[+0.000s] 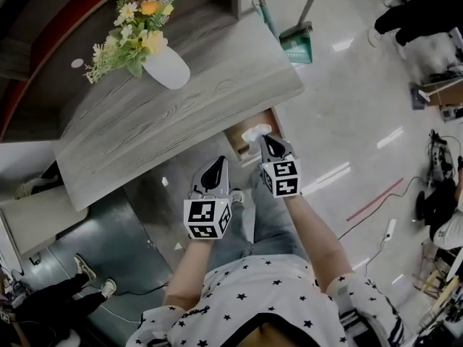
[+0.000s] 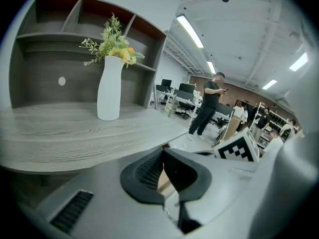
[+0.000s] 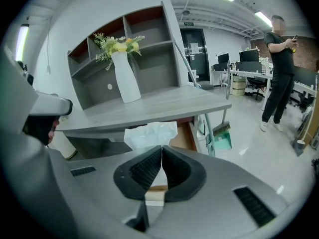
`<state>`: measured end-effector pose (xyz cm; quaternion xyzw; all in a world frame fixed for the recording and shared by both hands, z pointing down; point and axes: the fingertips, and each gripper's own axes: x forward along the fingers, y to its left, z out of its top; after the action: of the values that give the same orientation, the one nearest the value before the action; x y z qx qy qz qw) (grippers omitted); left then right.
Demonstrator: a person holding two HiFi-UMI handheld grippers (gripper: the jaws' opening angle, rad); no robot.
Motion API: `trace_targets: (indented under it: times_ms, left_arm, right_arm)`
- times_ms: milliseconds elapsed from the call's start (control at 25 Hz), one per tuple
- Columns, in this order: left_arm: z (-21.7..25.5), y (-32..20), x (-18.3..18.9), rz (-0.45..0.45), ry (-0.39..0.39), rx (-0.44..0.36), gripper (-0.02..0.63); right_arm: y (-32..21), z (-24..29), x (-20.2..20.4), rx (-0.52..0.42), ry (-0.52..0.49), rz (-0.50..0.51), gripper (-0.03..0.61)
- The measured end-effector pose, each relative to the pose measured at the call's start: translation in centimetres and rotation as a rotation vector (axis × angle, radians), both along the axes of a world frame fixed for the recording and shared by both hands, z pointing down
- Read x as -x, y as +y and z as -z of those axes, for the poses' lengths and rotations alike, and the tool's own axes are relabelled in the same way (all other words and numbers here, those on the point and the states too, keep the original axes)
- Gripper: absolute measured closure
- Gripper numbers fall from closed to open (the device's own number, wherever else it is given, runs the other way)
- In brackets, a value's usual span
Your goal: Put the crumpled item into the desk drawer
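The white crumpled item is pinched in my right gripper, which is shut on it. It hangs just over the open wooden drawer under the grey desk. In the right gripper view the crumpled item bulges above the closed tips of that gripper, with the drawer directly behind it. My left gripper stays lower left of the drawer, shut with nothing in it; in its own view the left gripper points at the desk's front edge.
A white vase of flowers stands on the desk below a shelf unit. A green dustpan leans beside the desk's right end. A person stands on the glossy floor to the right. Cables lie on the floor at right.
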<state>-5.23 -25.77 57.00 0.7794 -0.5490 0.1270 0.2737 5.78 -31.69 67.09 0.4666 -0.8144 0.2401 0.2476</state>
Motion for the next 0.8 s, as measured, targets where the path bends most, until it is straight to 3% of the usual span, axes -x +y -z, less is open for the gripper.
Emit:
trace_targets:
  times_ms: [800]
  left_arm:
    - [-4.6,0.0,-0.4,0.005,-0.007,0.084,0.601]
  right_arm:
    - [-1.7,-10.6,0.4,0.154,0.146,0.015,0.577]
